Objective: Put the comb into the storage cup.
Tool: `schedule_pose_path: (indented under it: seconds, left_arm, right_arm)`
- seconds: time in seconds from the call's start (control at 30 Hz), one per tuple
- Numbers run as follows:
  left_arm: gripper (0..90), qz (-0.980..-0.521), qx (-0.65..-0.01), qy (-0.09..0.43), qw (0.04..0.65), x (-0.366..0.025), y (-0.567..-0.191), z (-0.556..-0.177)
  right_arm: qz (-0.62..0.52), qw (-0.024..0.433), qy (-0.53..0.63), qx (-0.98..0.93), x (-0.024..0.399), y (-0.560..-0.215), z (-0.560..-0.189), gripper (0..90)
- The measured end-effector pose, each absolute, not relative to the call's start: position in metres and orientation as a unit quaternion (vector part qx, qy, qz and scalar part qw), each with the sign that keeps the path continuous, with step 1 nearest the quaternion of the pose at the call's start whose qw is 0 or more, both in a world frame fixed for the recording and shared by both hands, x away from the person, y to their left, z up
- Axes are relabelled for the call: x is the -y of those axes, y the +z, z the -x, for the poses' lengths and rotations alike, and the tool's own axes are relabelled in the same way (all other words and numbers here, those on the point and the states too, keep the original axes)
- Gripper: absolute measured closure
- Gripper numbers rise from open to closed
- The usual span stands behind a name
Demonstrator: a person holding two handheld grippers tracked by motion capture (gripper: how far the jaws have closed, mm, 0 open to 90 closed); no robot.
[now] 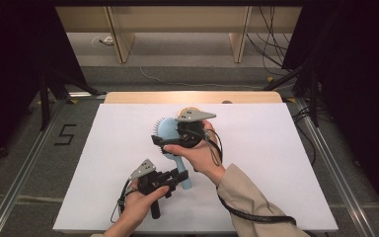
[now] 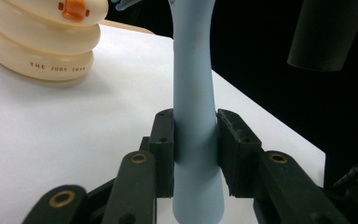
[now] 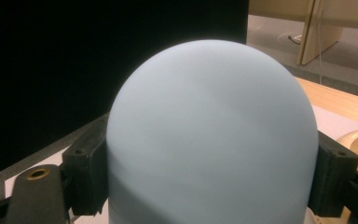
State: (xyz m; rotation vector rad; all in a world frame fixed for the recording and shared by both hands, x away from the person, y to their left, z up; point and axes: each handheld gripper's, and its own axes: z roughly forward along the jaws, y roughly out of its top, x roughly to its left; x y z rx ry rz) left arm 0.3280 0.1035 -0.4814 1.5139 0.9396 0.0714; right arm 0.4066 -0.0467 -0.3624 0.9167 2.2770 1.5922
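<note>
You have the light-blue hairbrush [image 1: 170, 143] off the white board [image 1: 103, 163], near its middle, held at both ends so it can pass from one hand to the other. Your left gripper [image 1: 177, 177] is clamped on the handle, pads tight against its narrow part. Your right gripper [image 1: 162, 142] straddles the rounded head; its pads sit against both sides of the head, so it looks clamped there too. With two grips, the brush stays steady whichever hand lets go. A cream ringed toy [image 2: 42, 42] stands toward the board's far edge, just behind the brush head; mind it when you set down.
</note>
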Motion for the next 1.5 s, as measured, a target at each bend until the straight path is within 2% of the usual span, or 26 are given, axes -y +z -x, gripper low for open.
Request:
schedule_pose_path:
  seconds: [0.4, 0.83, 0.97, 1.17, 1.43, 1.5]
  left_arm:
    - [68.3, -0.663, -0.408, 0.040, 0.627, -0.103, -0.482, -0.328]
    - [64.8, -0.675, -0.393, 0.086, 0.619, -0.102, -0.479, -0.326]
    - [51.7, -0.691, -0.385, 0.108, 0.603, -0.101, -0.476, -0.324]
    - [17.9, -0.732, -0.372, 0.144, 0.553, -0.101, -0.473, -0.320]
    - [0.0, -0.768, -0.355, 0.181, 0.502, -0.114, -0.468, -0.319]
    - [0.0, -0.770, -0.362, 0.195, 0.488, -0.120, -0.467, -0.320]
  right_arm:
    - [-0.314, 0.113, 0.537, -0.775, 0.046, -0.361, -0.404, 20.4]
    - [-0.311, 0.118, 0.546, -0.769, 0.047, -0.358, -0.403, 20.5]
    - [-0.310, 0.120, 0.548, -0.768, 0.048, -0.356, -0.402, 20.6]
    - [-0.309, 0.129, 0.557, -0.760, 0.050, -0.353, -0.404, 20.6]
    - [-0.314, 0.147, 0.565, -0.749, 0.058, -0.349, -0.408, 20.6]
    - [-0.316, 0.152, 0.567, -0.745, 0.061, -0.348, -0.409, 20.6]
